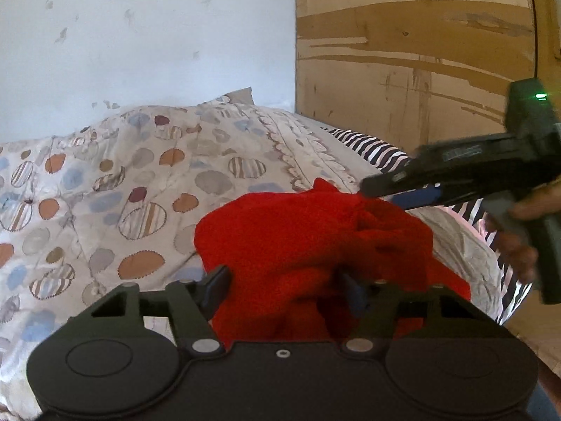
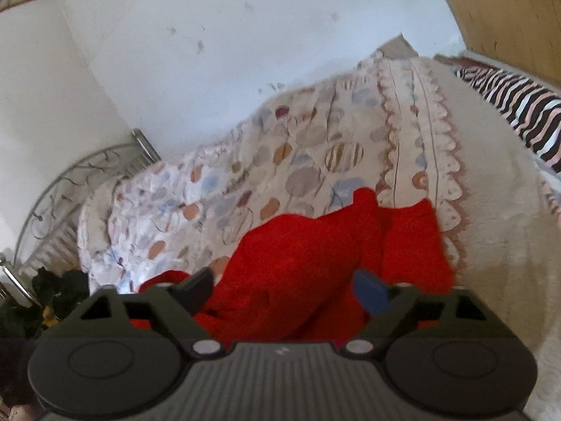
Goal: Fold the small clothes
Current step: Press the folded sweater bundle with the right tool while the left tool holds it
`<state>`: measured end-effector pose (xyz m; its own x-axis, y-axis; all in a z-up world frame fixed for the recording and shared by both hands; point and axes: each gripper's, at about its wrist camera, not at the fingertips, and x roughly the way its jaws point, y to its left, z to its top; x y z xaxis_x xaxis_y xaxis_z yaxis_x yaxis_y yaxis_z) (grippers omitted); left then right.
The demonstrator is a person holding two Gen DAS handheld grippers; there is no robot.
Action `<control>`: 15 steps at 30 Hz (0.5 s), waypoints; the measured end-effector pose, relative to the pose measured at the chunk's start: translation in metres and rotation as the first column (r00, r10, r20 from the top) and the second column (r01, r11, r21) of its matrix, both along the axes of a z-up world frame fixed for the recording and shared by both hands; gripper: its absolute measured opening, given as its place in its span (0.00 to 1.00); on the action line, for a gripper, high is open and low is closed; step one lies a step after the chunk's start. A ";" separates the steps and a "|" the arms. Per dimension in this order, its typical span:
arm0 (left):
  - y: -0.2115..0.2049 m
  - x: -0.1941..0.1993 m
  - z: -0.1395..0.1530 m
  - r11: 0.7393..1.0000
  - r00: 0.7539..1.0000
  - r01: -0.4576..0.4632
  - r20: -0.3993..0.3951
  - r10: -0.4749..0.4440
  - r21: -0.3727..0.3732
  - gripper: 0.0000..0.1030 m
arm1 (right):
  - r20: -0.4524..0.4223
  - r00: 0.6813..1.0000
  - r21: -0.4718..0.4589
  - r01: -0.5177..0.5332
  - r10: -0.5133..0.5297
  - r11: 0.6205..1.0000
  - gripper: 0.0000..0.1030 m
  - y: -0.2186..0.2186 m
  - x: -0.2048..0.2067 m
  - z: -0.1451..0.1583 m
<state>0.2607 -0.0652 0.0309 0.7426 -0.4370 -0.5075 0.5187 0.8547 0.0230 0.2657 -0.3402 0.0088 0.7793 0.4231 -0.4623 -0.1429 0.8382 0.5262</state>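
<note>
Red fabric fills the middle of both wrist views: a small fleecy red garment [image 1: 315, 242] bunched in a loose heap on a bed, resting on a quilt [image 1: 115, 182] printed with striped, orange, blue and grey circles. In the left wrist view the left gripper [image 1: 285, 286] sits low over the near edge of the heap, its jaws spread wide with red cloth lying between them; the black finger [image 1: 215, 286] on one side and the blue-padded one on the other both stand apart from each other, so nothing is pinched. Across the heap, the right gripper [image 1: 371, 189] reaches in from the right of that view, held in a hand [image 1: 526, 231], a green light glowing on its body. Its tip touches the far upper edge of the garment, though from this side, with the blur, I cannot tell whether cloth is caught there.

The right wrist view settles it better: the right gripper's jaws stand released and wide, with the red garment [image 2: 315, 263] spread between and beyond them, and the blue pad [image 2: 371, 293] clear of the black finger opposite. Folds of the cloth rise in two humps toward the quilt's scalloped border [image 2: 448, 175]. A black-and-white striped pillow [image 2: 519, 105] lies at the far right, beside a wooden panel [image 1: 413, 52]. A curved metal bed frame [image 2: 70, 189] shows at the left against the white wall [image 2: 245, 35].
</note>
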 end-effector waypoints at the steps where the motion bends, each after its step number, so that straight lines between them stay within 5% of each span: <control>1: 0.000 -0.001 0.000 1.000 1.000 -0.004 0.001 0.004 -0.001 0.65 | -0.016 1.000 -0.020 0.007 -0.007 1.000 0.51 0.003 0.008 -0.003; 5: -0.007 -0.005 -0.002 0.999 1.000 -0.009 0.023 0.008 0.031 0.53 | -0.063 0.998 -0.008 0.023 -0.023 1.000 0.43 0.008 0.025 -0.020; 7: -0.011 -0.008 -0.002 0.999 0.999 -0.016 0.040 0.014 0.049 0.45 | -0.068 0.997 0.002 0.030 -0.030 1.000 0.25 0.008 0.030 -0.023; 9: -0.013 -0.009 -0.001 0.999 0.999 -0.023 0.047 0.021 0.047 0.35 | -0.055 0.998 -0.022 0.032 -0.033 0.999 0.18 0.009 0.033 -0.023; 15: -0.031 -0.021 0.011 0.999 0.997 0.010 0.075 -0.013 0.037 0.26 | 0.154 0.987 -0.136 0.072 -0.051 0.988 0.14 0.010 0.007 0.011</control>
